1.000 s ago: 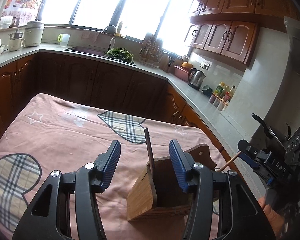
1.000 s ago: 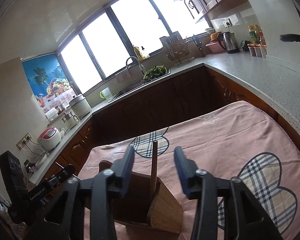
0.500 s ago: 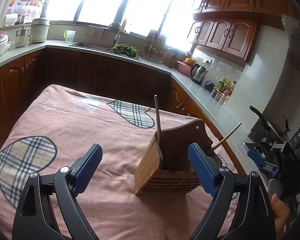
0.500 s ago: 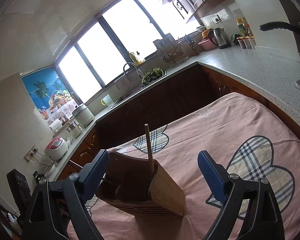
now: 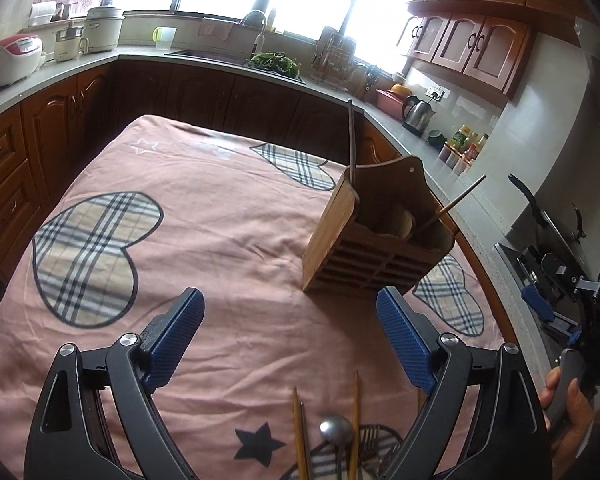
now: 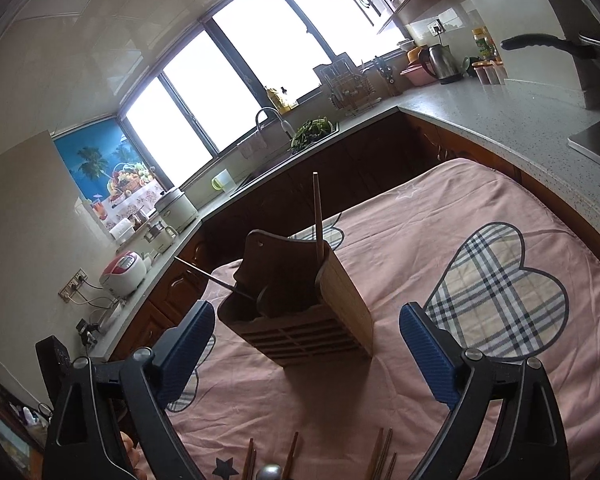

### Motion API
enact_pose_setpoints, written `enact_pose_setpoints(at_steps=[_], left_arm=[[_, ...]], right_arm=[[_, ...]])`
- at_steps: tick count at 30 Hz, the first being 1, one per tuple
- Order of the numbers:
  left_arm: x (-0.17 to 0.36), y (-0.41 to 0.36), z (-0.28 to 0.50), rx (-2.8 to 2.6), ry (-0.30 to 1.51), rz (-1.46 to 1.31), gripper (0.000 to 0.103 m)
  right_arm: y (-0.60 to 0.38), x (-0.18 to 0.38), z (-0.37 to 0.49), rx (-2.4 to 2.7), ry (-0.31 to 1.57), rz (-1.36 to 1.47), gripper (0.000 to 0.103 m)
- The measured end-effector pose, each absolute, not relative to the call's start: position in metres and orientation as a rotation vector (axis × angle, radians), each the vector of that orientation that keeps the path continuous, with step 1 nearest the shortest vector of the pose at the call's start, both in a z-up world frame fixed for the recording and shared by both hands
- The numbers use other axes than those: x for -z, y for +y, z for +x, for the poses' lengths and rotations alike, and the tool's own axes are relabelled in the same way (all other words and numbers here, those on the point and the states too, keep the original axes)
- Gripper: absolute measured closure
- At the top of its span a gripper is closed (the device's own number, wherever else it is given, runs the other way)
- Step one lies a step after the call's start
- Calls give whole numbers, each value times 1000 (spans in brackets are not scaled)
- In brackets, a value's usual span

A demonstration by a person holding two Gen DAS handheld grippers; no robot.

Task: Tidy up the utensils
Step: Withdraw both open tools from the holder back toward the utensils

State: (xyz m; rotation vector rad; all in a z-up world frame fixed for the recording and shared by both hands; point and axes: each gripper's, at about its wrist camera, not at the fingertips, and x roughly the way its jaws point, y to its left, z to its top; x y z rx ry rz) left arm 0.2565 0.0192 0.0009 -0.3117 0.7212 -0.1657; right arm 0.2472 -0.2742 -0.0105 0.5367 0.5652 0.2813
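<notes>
A wooden utensil holder [image 5: 374, 240] stands on the pink cloth, also in the right wrist view [image 6: 300, 304]. One chopstick [image 5: 352, 140] stands upright in it, another [image 5: 458, 202] leans out to the side, and a wooden spoon head [image 5: 400, 222] rests inside. Loose chopsticks [image 5: 300, 432] and a metal spoon [image 5: 336, 432] lie on the cloth at the near edge; the right wrist view shows the chopsticks [image 6: 382, 458] too. My left gripper [image 5: 290, 340] is open and empty, short of the holder. My right gripper [image 6: 306, 352] is open and empty, just in front of the holder.
The table wears a pink cloth [image 5: 220, 216] with plaid hearts. Kitchen counters [image 6: 500, 112] wrap around it, with a kettle [image 5: 418, 114], a rice cooker [image 5: 12, 60] and a sink [image 5: 208, 54]. The other gripper and a hand show at the right edge [image 5: 572, 320].
Both grippers have opened wide and drawn back from the holder. The chopsticks they held now stand in the holder. Loose utensils have come into view at the near edge.
</notes>
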Motion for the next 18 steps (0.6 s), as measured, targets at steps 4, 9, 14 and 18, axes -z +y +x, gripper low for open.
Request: enact_pose_setpoints(at_steps=[4, 9, 14, 18], left_arm=[[10, 24, 234, 167, 748, -318, 13], [23, 28, 212, 167, 782, -321, 13], [33, 29, 192, 163, 801, -299, 13], [44, 29, 179, 160, 829, -281, 13]], right_arm=[[-281, 22, 222, -255, 588, 548, 8], [-289, 40, 194, -225, 630, 576, 8], [-293, 58, 167, -202, 662, 579, 8], [-291, 73, 149, -181, 700, 539, 8]])
